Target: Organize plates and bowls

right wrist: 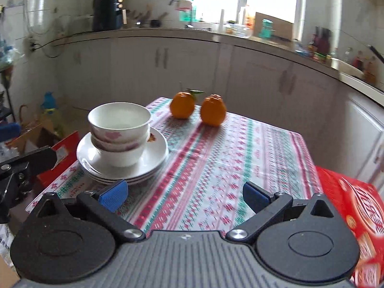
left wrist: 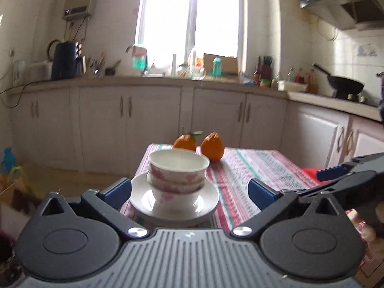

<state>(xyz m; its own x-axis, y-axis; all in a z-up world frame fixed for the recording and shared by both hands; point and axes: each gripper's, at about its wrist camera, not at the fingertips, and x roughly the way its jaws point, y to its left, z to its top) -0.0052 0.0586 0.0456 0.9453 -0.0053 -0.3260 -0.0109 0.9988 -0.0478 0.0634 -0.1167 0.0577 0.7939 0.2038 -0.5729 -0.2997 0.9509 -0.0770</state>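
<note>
the stack of bowls (right wrist: 119,129) sits nested, white with pink flower prints, on the middle of the stack of plates (right wrist: 153,160), white and shallow. the whole pile stands at the near left corner of the small worktop (right wrist: 240,158), which wears a cloth striped in red, green and white. from the left wrist view the same bowls (left wrist: 177,175) and plates (left wrist: 208,199) lie straight ahead, just beyond the fingers.

at the far edge of the worktop two oranges stand side by side, apart from the pile: the left orange (right wrist: 182,105) with a green leaf on its stem, the right orange (right wrist: 213,110) a little nearer.

the left tongs (left wrist: 189,189) stand wide apart with nothing between the blue pads; the pile shows in the gap beyond them, and the pads do not touch it. the right tongs (right wrist: 183,193) are likewise spread wide and empty, over bare cloth to the right of the plates. in the left wrist view the right tongs come in at the right edge, with part of a hand (left wrist: 369,225) behind them.

a red carton (right wrist: 360,220) lies beside the worktop at the right. behind runs a kitchen counter with white cabinets (left wrist: 153,112), a dark kettle (left wrist: 66,60) and a bright window (left wrist: 192,14).
</note>
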